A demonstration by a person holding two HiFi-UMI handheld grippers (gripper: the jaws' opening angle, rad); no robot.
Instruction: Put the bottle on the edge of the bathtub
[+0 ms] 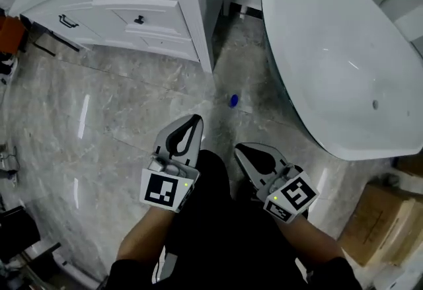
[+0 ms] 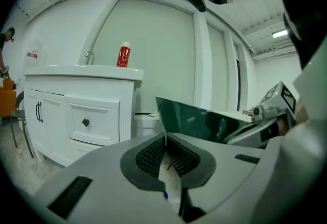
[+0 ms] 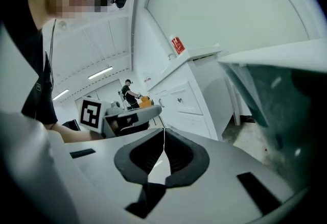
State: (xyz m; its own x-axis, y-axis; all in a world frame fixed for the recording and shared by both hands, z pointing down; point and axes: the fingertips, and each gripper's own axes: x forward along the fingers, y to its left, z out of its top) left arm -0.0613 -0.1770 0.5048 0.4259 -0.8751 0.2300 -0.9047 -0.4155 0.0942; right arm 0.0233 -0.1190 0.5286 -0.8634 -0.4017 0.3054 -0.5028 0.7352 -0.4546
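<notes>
A red bottle [image 2: 123, 55] with a white cap stands upright on the white vanity top [image 2: 87, 71], beside a tap; the right gripper view shows the bottle [image 3: 177, 44] small and far off. I cannot find it in the head view. The white oval bathtub [image 1: 268, 24] fills the right side, and its outer wall [image 2: 204, 121] shows beyond the left jaws. My left gripper [image 1: 196, 120] is held low over the floor, jaws shut with nothing between them. My right gripper [image 1: 239, 148] hangs beside it, nearer the tub, also shut and empty.
The white vanity cabinet [image 1: 145, 24] with drawers stands at the upper left, with a narrow gap of marble floor between it and the tub. A small blue object [image 1: 232, 101] lies on the floor there. Cardboard boxes [image 1: 380, 222] sit at the lower right. A person [image 3: 127, 91] stands far off.
</notes>
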